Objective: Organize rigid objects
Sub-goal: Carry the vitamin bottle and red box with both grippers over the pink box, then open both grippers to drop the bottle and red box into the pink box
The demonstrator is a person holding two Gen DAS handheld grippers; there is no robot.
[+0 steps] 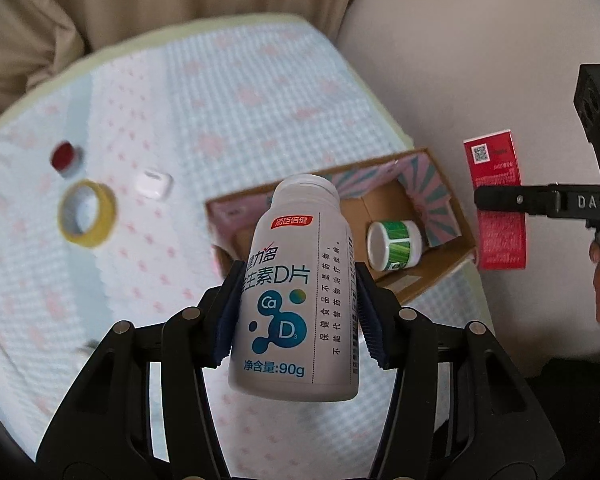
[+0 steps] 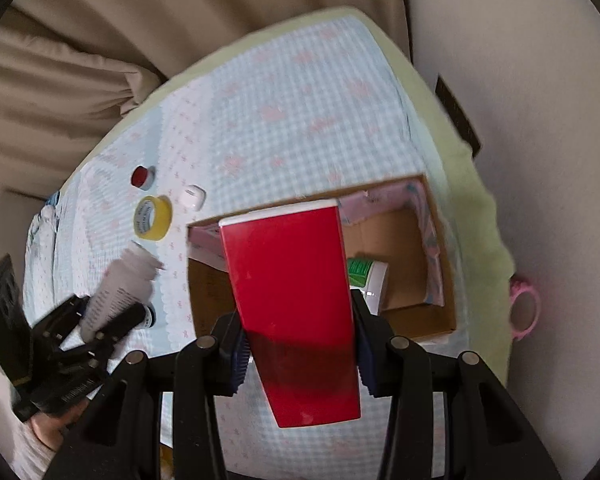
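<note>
My left gripper is shut on a white vitamin D bottle and holds it above the checked cloth, just short of the open cardboard box. My right gripper is shut on a red box held over the cardboard box. The red box shows at the right in the left wrist view. A white jar with a green label lies on its side inside the box, also seen in the right wrist view. The left gripper with the bottle shows at the left in the right wrist view.
On the cloth left of the box lie a yellow tape roll, a white earbud case and a small red-capped jar. These also show in the right wrist view: tape, case, jar. A pink mirror sits beyond the bed edge.
</note>
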